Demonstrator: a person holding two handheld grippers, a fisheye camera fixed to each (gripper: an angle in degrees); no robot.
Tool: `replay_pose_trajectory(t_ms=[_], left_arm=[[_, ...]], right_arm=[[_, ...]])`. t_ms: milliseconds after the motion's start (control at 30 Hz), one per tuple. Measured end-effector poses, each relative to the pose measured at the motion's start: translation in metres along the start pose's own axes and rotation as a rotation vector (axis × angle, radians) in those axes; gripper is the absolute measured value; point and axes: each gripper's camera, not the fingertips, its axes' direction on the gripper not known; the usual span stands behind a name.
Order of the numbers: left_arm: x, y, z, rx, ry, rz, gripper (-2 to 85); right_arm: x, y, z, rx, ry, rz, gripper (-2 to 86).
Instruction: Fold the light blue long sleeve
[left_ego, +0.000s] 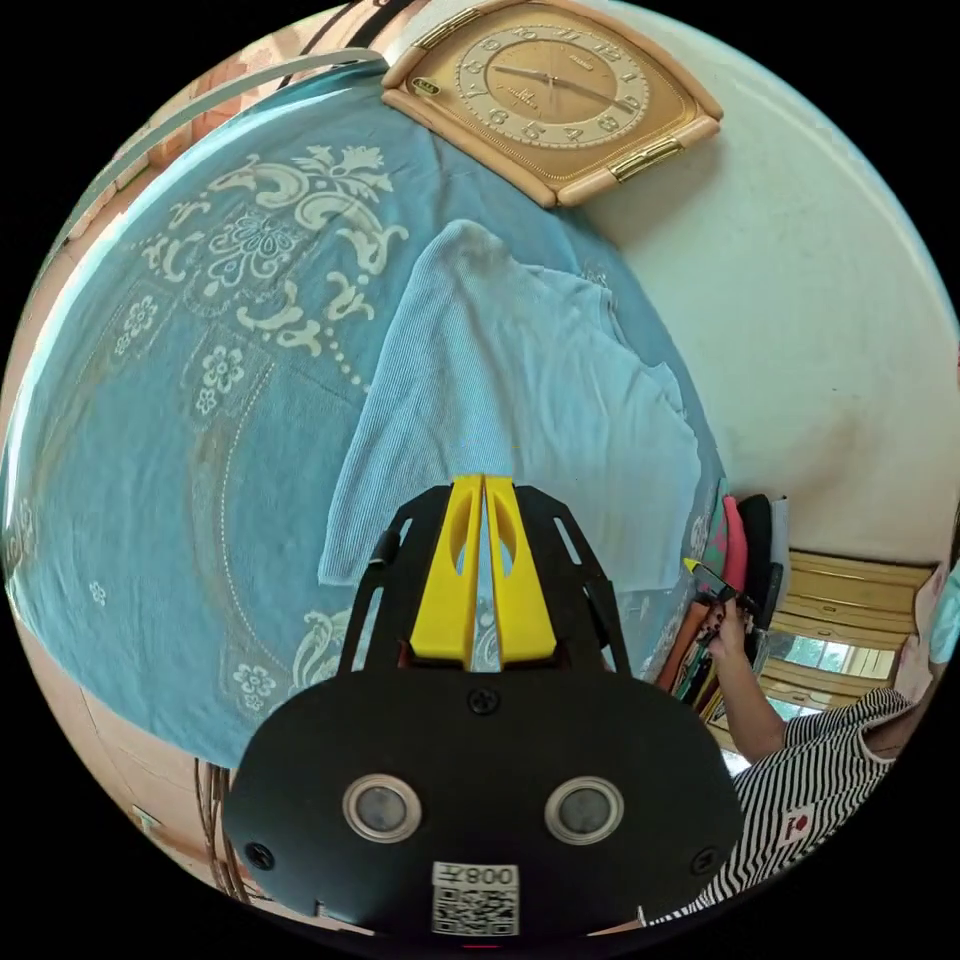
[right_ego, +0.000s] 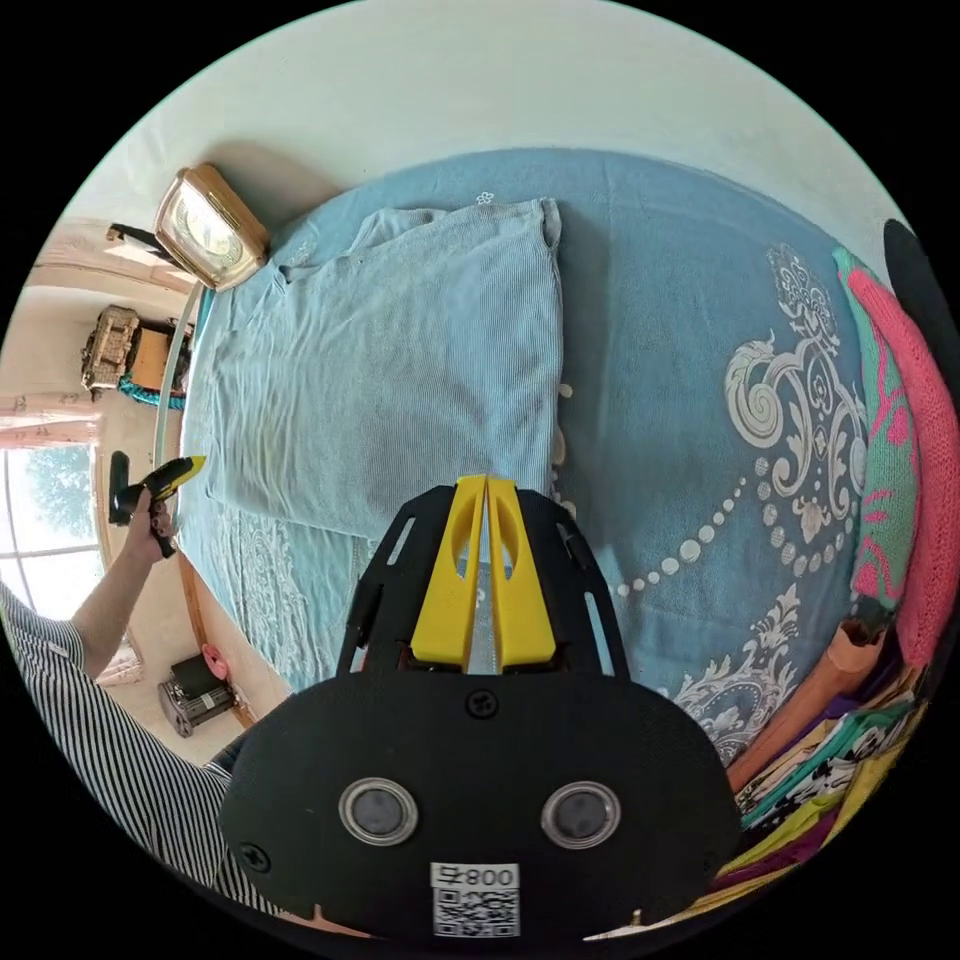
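Your left gripper (left_ego: 484, 482) and right gripper (right_ego: 486, 484) hover clenched, empty, over the light blue long sleeve (left_ego: 520, 400) on the patterned blue bedspread (left_ego: 180, 420).

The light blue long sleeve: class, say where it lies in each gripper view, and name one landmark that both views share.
Left gripper view: long sleeve at centre, above the yellow jaws.
Right gripper view: long sleeve left of centre, above the jaws.
Shared landmark: the wooden clock against the wall.
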Motion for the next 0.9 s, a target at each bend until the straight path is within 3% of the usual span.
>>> replay_pose_trajectory(t_ms=[133,233,367,533,633,700,900], left_arm=[[-0.009,0.033,0.024,-0.127,-0.048,-0.086,0.2],[-0.001,0.045,0.017,-0.077,0.056,-0.211,0.2],[0.060,0.066,-0.007,-0.015,0.065,-0.084,0.2],[0.141,0.076,0.017,-0.117,0.031,0.053,0.2],[0.193,0.081,0.034,-0.158,-0.070,0.134,0.1],[0.215,0.088,0.029,-0.146,-0.043,0.117,0.1],[0.304,0.128,0.006,-0.164,-0.039,0.195,0.2]], right_arm=[[0.023,0.022,0.038,-0.157,0.041,0.045,-0.1],[0.041,0.033,0.046,-0.155,-0.007,0.092,-0.1],[0.051,0.054,0.039,-0.072,-0.031,0.088,0.1],[0.035,0.065,0.065,-0.083,-0.069,-0.030,0.2],[0.015,0.067,0.090,-0.119,-0.035,-0.131,0.3],[0.015,0.072,0.111,-0.153,0.027,-0.149,0.6],[0.083,0.121,0.088,-0.025,-0.043,0.074,4.6]])
